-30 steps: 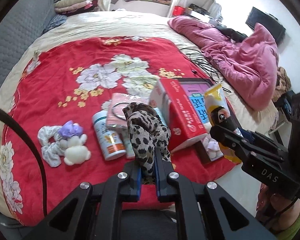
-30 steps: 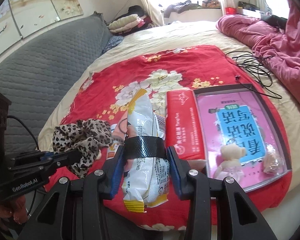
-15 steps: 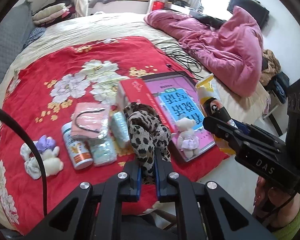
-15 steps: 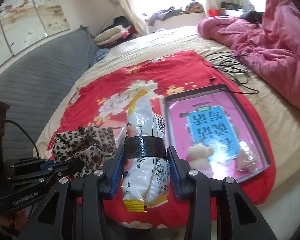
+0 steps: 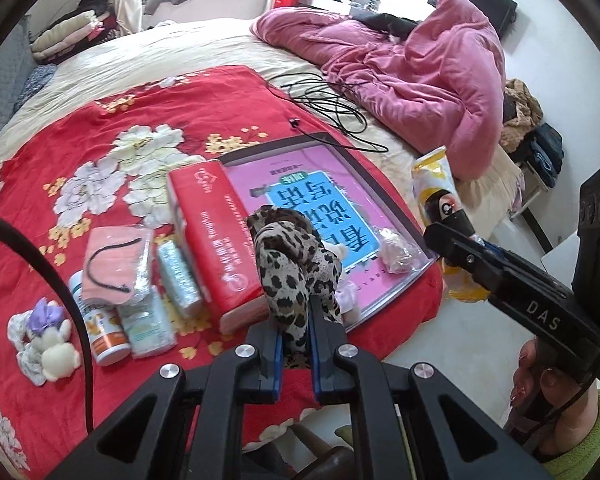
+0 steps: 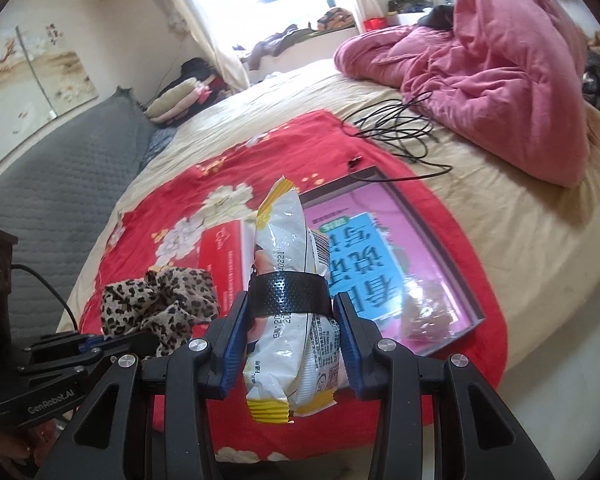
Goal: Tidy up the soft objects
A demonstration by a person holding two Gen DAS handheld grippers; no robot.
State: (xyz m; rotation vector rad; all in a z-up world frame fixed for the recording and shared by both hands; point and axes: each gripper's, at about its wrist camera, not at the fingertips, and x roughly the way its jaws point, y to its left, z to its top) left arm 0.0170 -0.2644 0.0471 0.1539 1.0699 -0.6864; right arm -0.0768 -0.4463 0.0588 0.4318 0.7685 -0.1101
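My left gripper is shut on a leopard-print scrunchie, held above the near edge of the red flowered blanket; the scrunchie also shows in the right wrist view. My right gripper is shut on a white and yellow snack bag, which also shows in the left wrist view. A pink book in a grey tray holds a small plush bear, mostly hidden behind the scrunchie, and a clear packet. A white plush toy with a purple scrunchie lies at the left.
A red tissue box, a pink face mask pack, wipes packets and a bottle lie on the blanket. A black cable and a pink quilt lie behind. The bed edge and floor are at right.
Both grippers have moved to the right along the bed with their loads; the pink book tray now lies right in front of the left gripper. Both grips are unchanged.
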